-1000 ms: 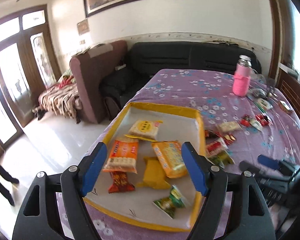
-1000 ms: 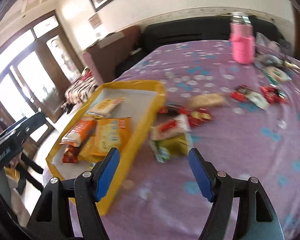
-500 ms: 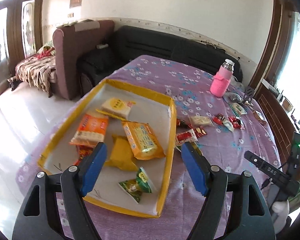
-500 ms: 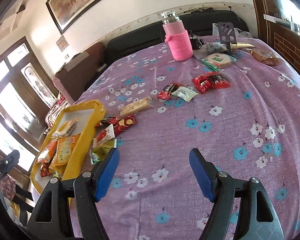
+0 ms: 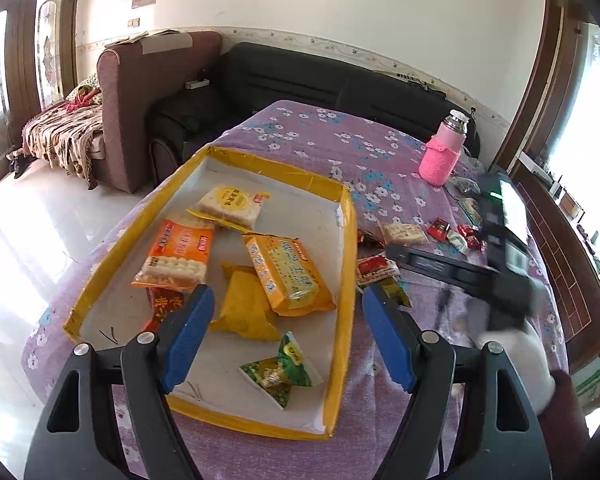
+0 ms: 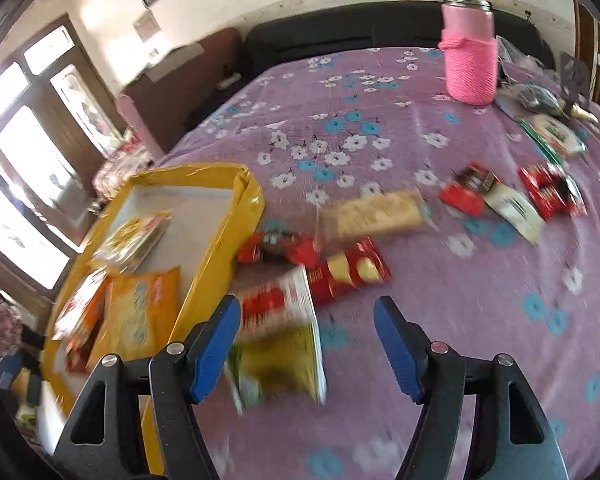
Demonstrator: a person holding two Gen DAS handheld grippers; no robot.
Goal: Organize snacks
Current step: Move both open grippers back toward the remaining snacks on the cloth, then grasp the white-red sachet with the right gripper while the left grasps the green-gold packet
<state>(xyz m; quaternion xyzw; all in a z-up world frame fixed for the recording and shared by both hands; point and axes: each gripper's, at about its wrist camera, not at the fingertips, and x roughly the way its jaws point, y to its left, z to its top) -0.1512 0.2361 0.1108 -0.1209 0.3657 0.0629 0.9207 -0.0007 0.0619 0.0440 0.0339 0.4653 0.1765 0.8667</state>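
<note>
A yellow-rimmed tray (image 5: 348,240) (image 6: 216,256) lies on the purple flowered tablecloth and holds several snack packs, among them an orange cracker pack (image 5: 178,254) and a green pack (image 5: 280,372). My left gripper (image 5: 288,340) is open and empty above the tray's near end. Loose snacks lie right of the tray: a green pack (image 6: 280,360), a red-and-white pack (image 6: 280,300), a red pack (image 6: 352,270) and a beige biscuit pack (image 6: 372,214). My right gripper (image 6: 308,350) is open, low over the green pack; the right gripper also shows blurred in the left wrist view (image 5: 460,268).
A pink-sleeved bottle (image 6: 470,54) (image 5: 442,152) stands at the table's far side. More small red and white packets (image 6: 512,196) lie at the right. A black sofa (image 5: 300,80) and a brown armchair (image 5: 148,92) stand beyond the table.
My right gripper has swung left and dropped down toward the loose snacks beside the tray. My left gripper has stayed above the tray, open, moving slightly nearer to it.
</note>
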